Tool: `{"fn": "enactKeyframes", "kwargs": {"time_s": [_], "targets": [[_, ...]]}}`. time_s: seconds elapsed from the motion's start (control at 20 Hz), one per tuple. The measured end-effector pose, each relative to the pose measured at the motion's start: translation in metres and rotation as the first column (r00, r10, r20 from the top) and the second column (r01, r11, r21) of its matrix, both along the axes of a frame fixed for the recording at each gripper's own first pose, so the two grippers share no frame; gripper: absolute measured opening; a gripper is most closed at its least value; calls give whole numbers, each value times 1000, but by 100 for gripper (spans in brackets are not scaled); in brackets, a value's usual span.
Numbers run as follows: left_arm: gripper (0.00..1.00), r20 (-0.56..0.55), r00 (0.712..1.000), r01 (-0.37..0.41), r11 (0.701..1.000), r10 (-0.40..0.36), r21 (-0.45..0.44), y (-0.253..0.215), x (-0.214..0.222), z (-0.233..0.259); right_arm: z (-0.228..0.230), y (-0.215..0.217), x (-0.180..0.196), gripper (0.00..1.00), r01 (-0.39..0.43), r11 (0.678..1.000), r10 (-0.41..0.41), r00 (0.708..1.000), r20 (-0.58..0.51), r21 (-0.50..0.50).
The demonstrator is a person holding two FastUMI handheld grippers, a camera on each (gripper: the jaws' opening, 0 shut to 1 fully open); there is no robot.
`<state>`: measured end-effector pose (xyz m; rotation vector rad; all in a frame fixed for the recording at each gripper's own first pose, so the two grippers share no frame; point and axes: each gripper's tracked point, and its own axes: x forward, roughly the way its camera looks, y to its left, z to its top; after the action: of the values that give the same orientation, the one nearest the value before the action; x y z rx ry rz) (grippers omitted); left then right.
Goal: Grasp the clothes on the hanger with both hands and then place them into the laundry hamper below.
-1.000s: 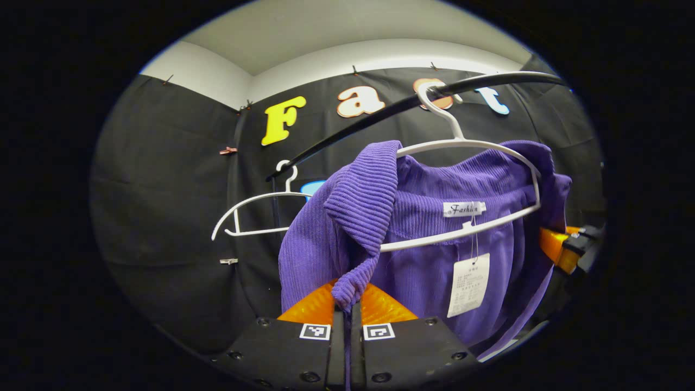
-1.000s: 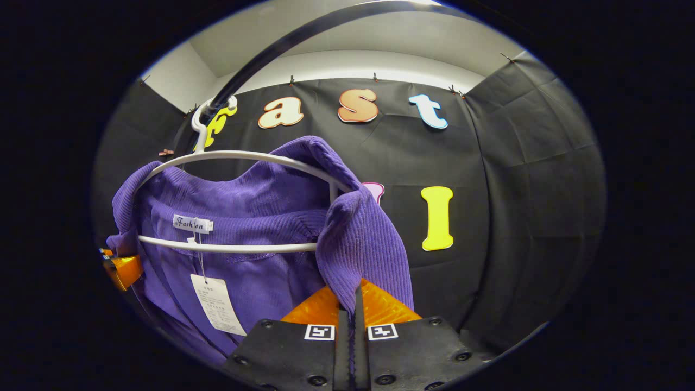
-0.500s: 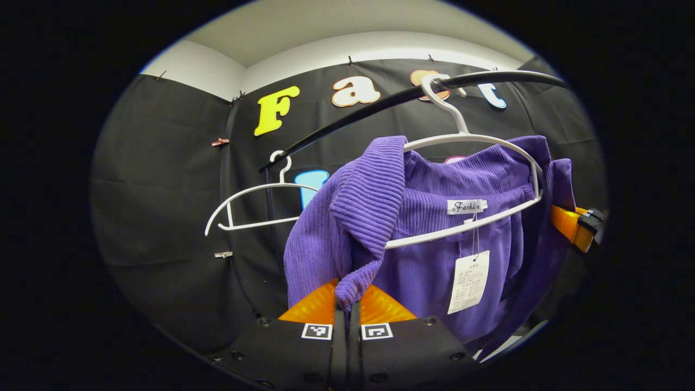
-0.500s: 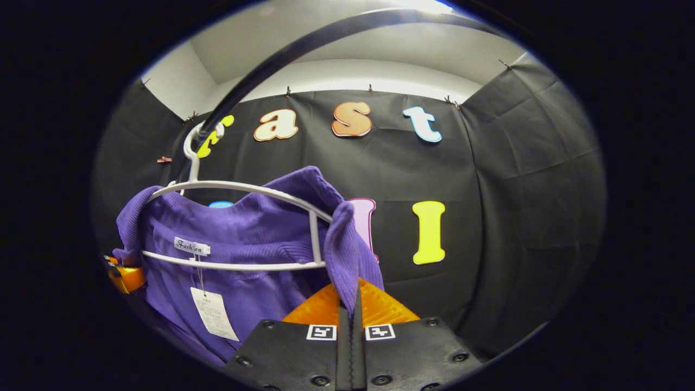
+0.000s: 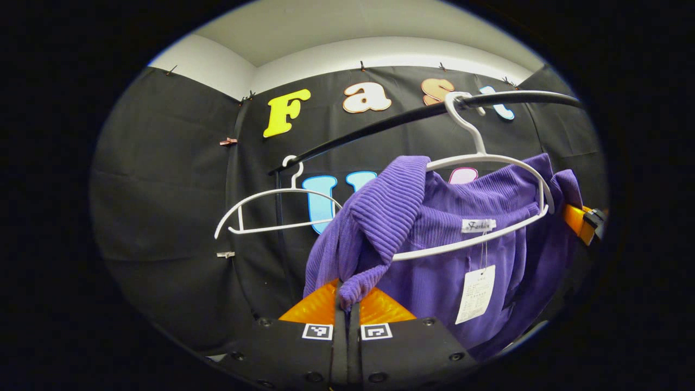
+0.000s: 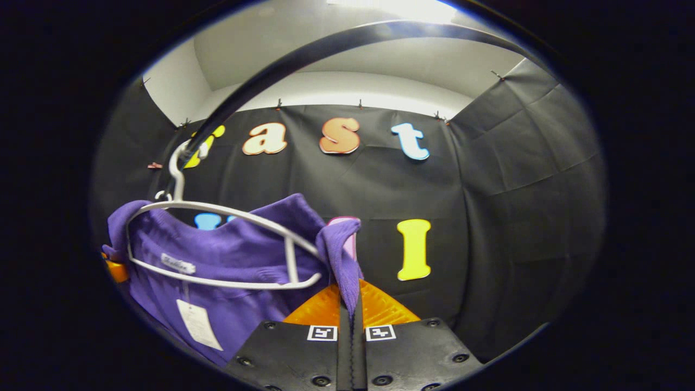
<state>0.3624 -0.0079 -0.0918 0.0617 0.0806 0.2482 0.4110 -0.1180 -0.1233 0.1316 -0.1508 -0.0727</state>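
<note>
A purple ribbed sweater (image 5: 434, 217) hangs on a white hanger (image 5: 488, 157) hooked over a black rail (image 5: 380, 127). My left gripper (image 5: 348, 301) is shut on a fold of the sweater's near shoulder, pinched between both fingers. In the right gripper view the sweater (image 6: 233, 255) droops over the hanger (image 6: 228, 212), and my right gripper (image 6: 351, 304) is shut on its other shoulder. The right gripper (image 5: 583, 222) also shows at the sweater's far edge in the left gripper view. A white paper tag (image 5: 476, 293) dangles from the collar.
A second, bare white hanger (image 5: 271, 209) hangs farther along the rail in the left gripper view. The booth's black cloth wall (image 6: 516, 190) stands close behind. The rail (image 6: 304, 60) arcs overhead in the right gripper view.
Both grippers have dropped lower while staying shut on the sweater's shoulders. The fabric is pulled down off the hanger's ends, and the hanger has tilted.
</note>
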Motion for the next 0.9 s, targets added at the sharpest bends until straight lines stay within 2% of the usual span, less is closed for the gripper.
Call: {"fn": "enactKeyframes", "kwargs": {"time_s": [0.1, 0.15, 0.2, 0.25, 0.3, 0.4, 0.7, 0.75, 0.9], "targets": [[5, 16, 1000, -10, 1000, 9, 14, 10, 1, 13, 3, -16, 8, 4, 44, 999, -44, 999, 8, 18], [5, 25, 1000, -19, 1000, 19, 20, 17, 2, 21, 1, -20, 12, 0, 58, 998, -59, 998, 6, 24], [5, 27, 999, -21, 1000, 21, 15, 21, 5, 25, -1, -24, 17, 4, 71, 997, -71, 997, 3, 28], [5, 28, 999, -20, 1000, 20, 8, 23, 8, 29, -8, -26, 21, 9, 78, 996, -78, 997, -12, 33], [5, 22, 1000, -17, 1000, 17, 8, 24, 9, 31, -19, -25, 26, 4, 81, 996, -80, 996, -37, 37], [5, 6, 1000, 2, 1000, -2, 17, 23, 12, 32, -48, -21, 35, 5, 72, 996, -66, 992, -108, 53], [5, -37, 999, 17, 999, -19, -40, 28, 15, 22, -121, 26, 28, 5, -51, 994, 75, 960, -269, 95], [5, -44, 999, 18, 999, -20, -50, 29, 14, 23, -131, 37, 24, 0, -78, 992, 105, 950, -293, 102], [5, -37, 999, 3, 999, -5, -51, 45, 9, 40, -152, 67, 10, 9, -161, 979, 194, 919, -343, 123]]}}
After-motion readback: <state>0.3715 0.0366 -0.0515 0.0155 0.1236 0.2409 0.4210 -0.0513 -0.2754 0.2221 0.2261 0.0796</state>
